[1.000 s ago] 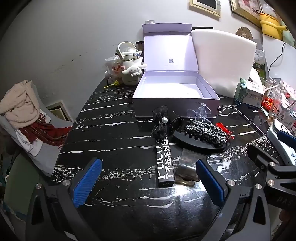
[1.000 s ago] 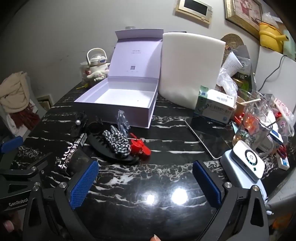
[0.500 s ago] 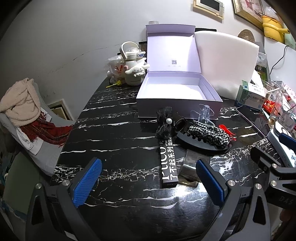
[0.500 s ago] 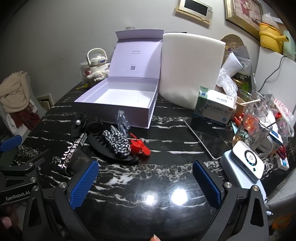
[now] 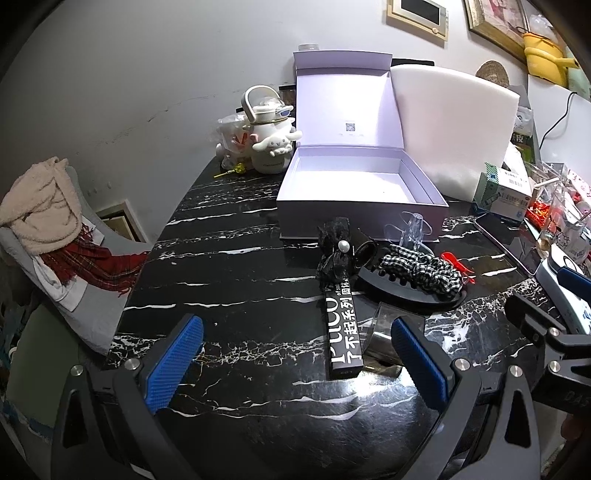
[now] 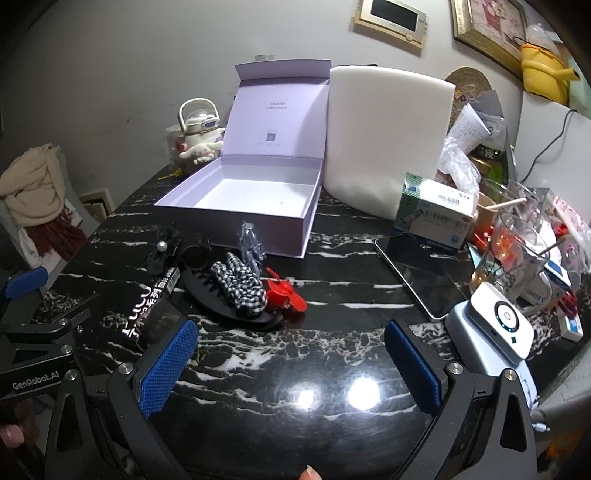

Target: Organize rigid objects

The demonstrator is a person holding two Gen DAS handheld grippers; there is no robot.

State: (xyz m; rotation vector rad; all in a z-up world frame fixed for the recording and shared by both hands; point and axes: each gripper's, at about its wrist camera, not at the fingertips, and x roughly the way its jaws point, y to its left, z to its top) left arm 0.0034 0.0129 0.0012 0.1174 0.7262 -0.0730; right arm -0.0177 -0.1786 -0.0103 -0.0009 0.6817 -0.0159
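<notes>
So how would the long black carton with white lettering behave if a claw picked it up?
The long black carton looks like thin cardboard, so probably light and stiff, though a hard pinch might dent it. Its flat sides suggest no rolling. The lace bow overlaps its far end and may drag along.

Black marble table point(image 5: 229, 302) with white veining filling foreground, two ceiling lights glaring point(image 6: 332, 395) off polished top. Grey plaster wall point(image 5: 147, 74) rising behind, hairline crack running across. Framed pictures point(image 6: 391, 18) hanging high on wall. Chair point(image 5: 70, 266) standing at table's left, beige cloth point(image 5: 40, 206) and red plaid scarf point(image 5: 96, 266) draping over it.
</notes>
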